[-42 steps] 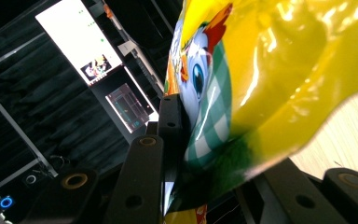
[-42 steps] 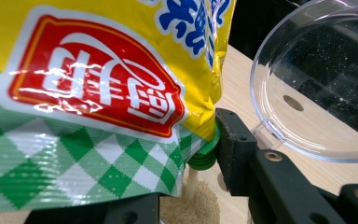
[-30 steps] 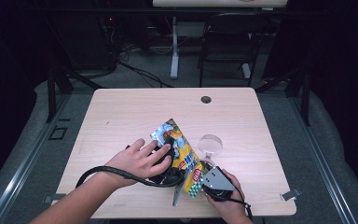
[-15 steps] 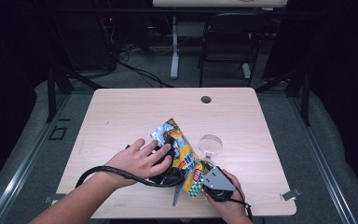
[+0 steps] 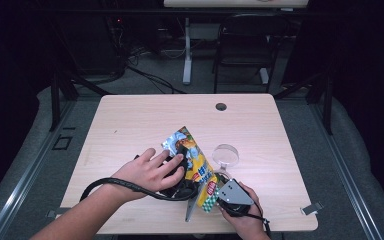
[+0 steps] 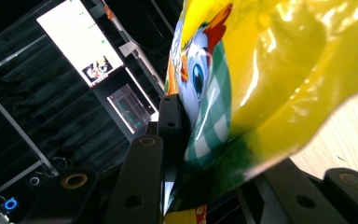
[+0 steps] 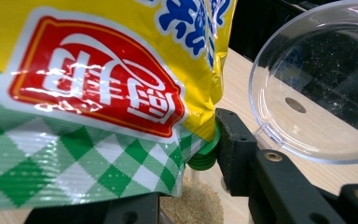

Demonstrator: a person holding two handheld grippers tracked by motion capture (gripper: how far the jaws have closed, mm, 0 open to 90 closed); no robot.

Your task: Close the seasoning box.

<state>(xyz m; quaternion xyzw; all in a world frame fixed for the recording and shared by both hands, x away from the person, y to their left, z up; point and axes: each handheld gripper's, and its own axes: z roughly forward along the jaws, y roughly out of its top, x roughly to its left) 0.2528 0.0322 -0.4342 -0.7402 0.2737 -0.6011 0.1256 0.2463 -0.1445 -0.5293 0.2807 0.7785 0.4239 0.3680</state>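
On the table, near its front edge, we see a clear lid just beside the bag — a yellow snack bag, tilted. Both grippers clench this bag: our left gripper grasps its middle, and our right gripper grasps its lower corner — beside a green cap. Brown powder lies below the bag.

Black tongs with grey three-cornered plate and trailing black cables.
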